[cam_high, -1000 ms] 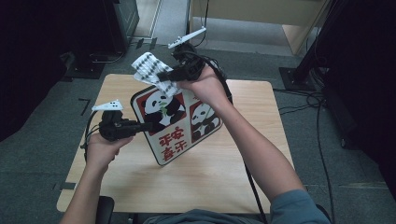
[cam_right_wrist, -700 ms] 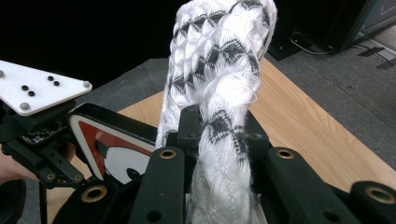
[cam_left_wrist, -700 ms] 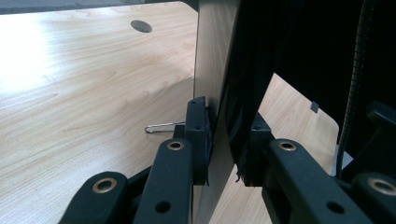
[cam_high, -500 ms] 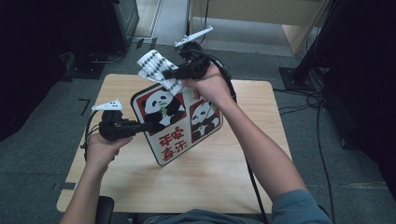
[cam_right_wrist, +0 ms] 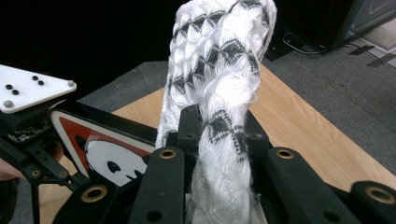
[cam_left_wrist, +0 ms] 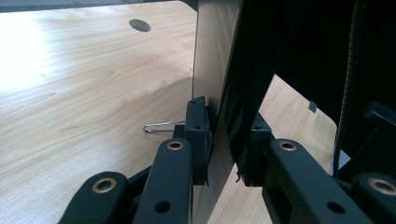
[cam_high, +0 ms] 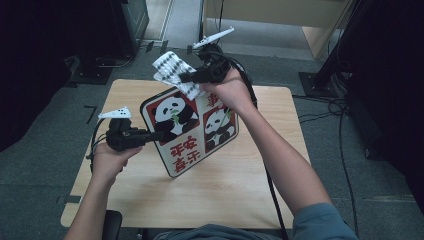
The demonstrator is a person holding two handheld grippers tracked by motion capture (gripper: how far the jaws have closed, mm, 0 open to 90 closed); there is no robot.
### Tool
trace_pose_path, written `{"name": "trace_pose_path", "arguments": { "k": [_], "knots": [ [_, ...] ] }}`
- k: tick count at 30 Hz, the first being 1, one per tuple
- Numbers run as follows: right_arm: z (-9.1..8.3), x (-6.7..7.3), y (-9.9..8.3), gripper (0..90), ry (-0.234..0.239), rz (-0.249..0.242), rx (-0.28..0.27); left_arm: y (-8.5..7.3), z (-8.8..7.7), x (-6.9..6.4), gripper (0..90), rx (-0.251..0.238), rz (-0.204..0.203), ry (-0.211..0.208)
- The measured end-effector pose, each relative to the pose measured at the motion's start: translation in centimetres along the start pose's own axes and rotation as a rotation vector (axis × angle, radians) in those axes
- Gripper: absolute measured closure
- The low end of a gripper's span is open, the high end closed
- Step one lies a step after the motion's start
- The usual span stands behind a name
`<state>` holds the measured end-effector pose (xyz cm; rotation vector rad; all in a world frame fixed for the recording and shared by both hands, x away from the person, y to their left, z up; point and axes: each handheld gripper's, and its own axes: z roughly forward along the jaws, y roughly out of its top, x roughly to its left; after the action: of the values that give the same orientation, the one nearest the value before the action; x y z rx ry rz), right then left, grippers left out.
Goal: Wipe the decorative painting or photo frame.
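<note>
At the centre of the high view the panda sign stands tilted on the tabletop. The left hand-held gripper is clamped on its left edge. The right hand-held gripper, upper centre, pinches a patterned cloth against the sign's top.
</note>
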<state>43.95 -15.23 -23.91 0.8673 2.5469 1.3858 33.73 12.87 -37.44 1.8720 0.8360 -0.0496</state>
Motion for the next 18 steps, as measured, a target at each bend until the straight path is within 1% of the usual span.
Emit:
{"name": "trace_pose_path", "arguments": {
  "k": [18],
  "knots": [
    [-1.1, -1.9, -0.7, 76.4, -0.034, 0.026, -0.03, 0.0, 0.0, 0.0, 77.7, -0.002, -0.006, -0.002]
  ]
}}
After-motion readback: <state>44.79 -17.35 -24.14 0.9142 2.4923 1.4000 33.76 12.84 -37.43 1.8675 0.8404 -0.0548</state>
